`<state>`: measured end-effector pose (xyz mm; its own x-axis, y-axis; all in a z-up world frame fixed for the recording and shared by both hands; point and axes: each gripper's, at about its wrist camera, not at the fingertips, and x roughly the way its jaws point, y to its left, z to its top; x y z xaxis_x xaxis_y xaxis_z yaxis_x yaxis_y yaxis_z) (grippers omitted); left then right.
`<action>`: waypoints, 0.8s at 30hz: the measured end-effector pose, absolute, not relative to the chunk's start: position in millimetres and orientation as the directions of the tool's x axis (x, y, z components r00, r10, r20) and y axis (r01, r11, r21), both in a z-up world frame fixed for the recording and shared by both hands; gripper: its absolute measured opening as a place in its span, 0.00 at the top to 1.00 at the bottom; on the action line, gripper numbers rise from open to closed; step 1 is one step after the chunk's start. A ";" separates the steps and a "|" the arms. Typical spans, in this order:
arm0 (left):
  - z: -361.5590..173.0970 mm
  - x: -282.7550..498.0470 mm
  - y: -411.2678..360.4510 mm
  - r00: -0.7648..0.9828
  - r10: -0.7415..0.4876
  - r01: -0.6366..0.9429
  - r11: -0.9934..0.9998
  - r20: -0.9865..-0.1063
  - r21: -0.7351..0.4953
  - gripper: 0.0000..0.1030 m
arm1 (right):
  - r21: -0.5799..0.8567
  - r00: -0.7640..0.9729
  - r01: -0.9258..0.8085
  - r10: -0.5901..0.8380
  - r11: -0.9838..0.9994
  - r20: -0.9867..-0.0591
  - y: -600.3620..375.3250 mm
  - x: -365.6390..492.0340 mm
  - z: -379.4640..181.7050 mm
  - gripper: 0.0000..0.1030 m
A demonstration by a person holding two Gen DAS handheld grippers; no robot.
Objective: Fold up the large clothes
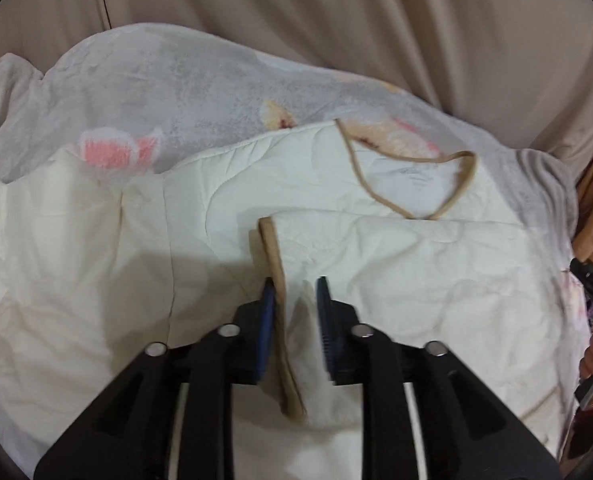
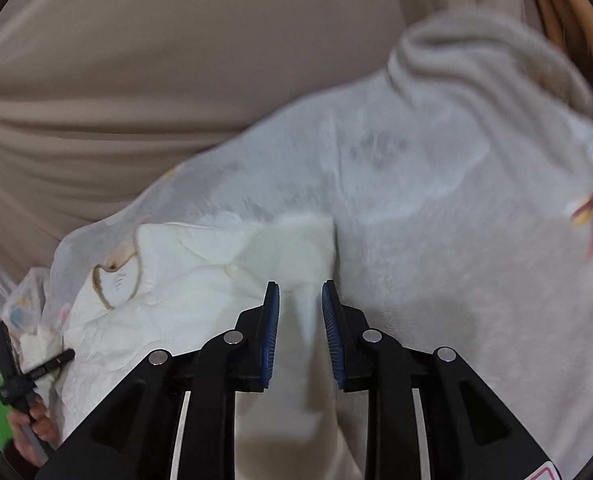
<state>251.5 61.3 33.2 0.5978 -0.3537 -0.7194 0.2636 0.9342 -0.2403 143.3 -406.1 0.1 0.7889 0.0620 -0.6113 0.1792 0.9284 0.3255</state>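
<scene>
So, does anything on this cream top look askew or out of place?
Nothing damaged or spilled. The cream top lies on the floral blanket with a sleeve folded across its chest; the tan cuff stands on edge between the left claw's pads rather than flat.

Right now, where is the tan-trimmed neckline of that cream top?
In the left wrist view the neckline lies upper right of centre, beyond the left gripper, on the cream top spread over a flowered blanket.

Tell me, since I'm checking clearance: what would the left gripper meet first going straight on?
Likely the cream quilted garment: its tan-trimmed cuff already lies between the left gripper pads. Depth is unclear.
</scene>
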 end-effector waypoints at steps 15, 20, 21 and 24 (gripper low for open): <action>-0.1 199.4 44.9 0.522 -0.298 0.384 0.919 -0.800 -0.091 0.79 | 0.248 0.585 -0.012 0.207 0.969 -0.784 -361.3 108.3 -58.4 0.95; 41.2 192.8 52.3 0.596 -0.336 0.377 0.919 -0.729 -0.115 0.71 | 0.168 0.601 -0.010 0.141 0.986 -0.787 -348.8 112.2 -29.9 0.89; 50.3 191.9 52.2 0.612 -0.348 0.375 0.918 -0.710 -0.127 0.68 | 0.165 0.625 -0.015 0.138 0.986 -0.768 -344.8 110.8 -19.7 0.86; 59.1 196.5 38.0 0.630 -0.346 0.373 0.920 -0.695 -0.120 0.58 | 0.190 0.674 -0.059 0.179 0.980 -0.716 -332.9 115.3 3.2 0.86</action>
<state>196.5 38.0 59.1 0.6300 -0.3464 -0.6950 0.3733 0.9199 -0.1201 115.3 -332.9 3.2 0.6743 0.1793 -0.7164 -0.0589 0.9801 0.1898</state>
